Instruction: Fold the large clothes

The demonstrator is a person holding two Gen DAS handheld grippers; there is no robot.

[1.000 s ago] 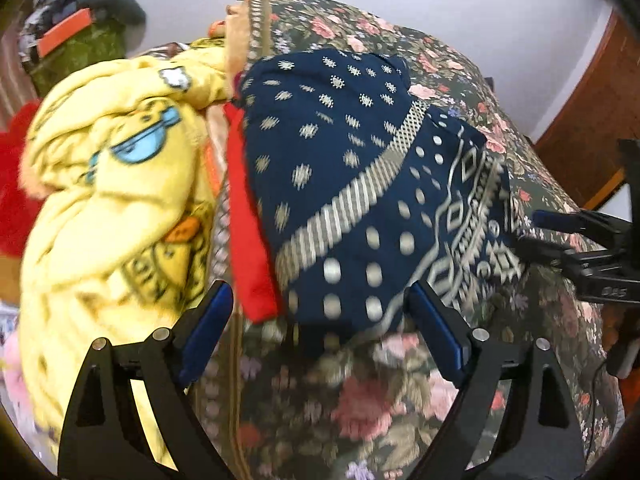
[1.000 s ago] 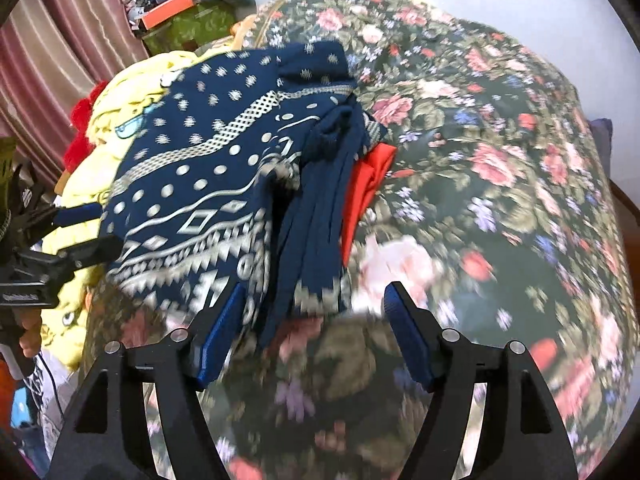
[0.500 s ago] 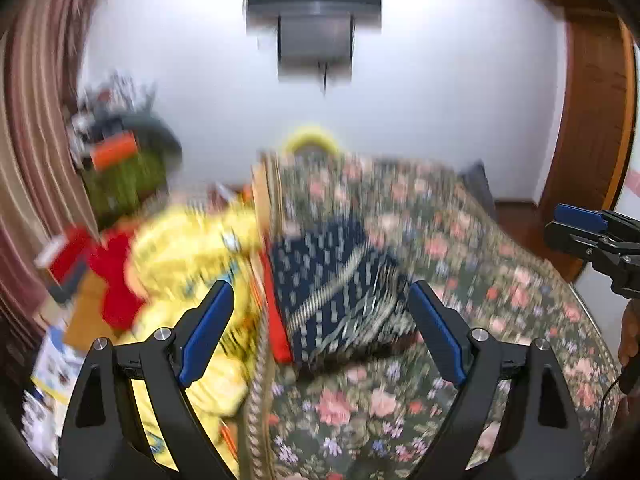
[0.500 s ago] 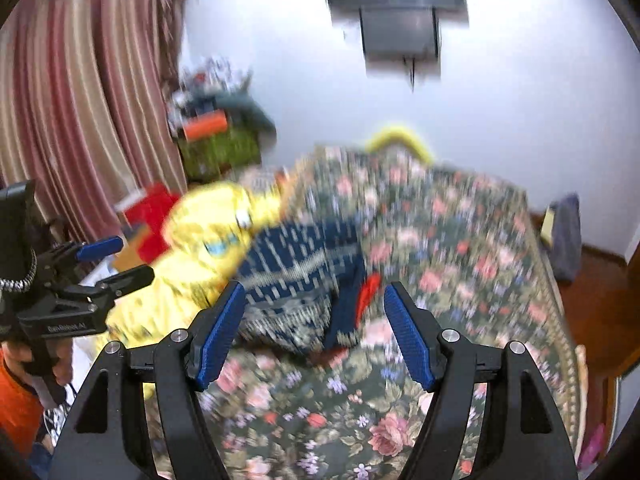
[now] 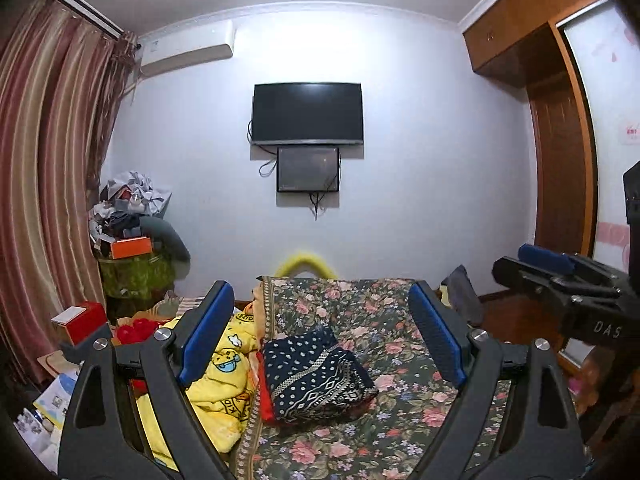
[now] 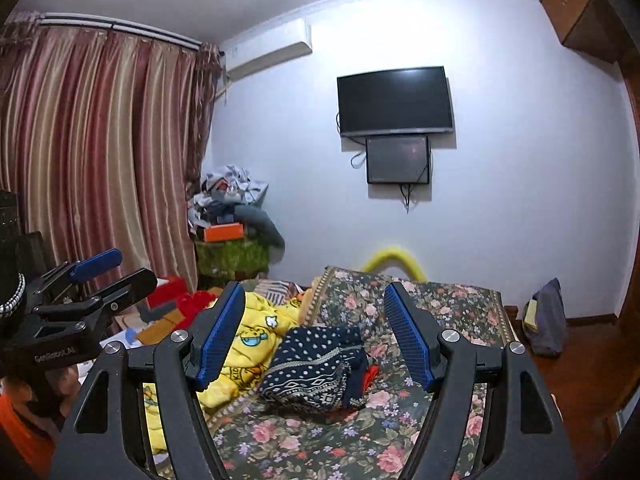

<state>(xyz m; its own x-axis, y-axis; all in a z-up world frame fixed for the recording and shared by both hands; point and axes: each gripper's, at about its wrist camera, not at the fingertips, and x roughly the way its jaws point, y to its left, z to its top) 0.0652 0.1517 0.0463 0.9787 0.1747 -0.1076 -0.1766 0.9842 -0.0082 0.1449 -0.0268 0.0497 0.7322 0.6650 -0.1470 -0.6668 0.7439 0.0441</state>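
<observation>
Left wrist view: both tongs gape empty; red cloth mostly hidden under folded navy garment.

The folded navy garment is soft cloth with white dots. It lies on a flowery cloth bedspread, and at its nine o'clock is a fluffy yellow blanket. The gripper fingers are matt black plastic with ribbed blue pads — shiny metal screws too. The TV is glossy; the wardrobe is smooth wood.
</observation>
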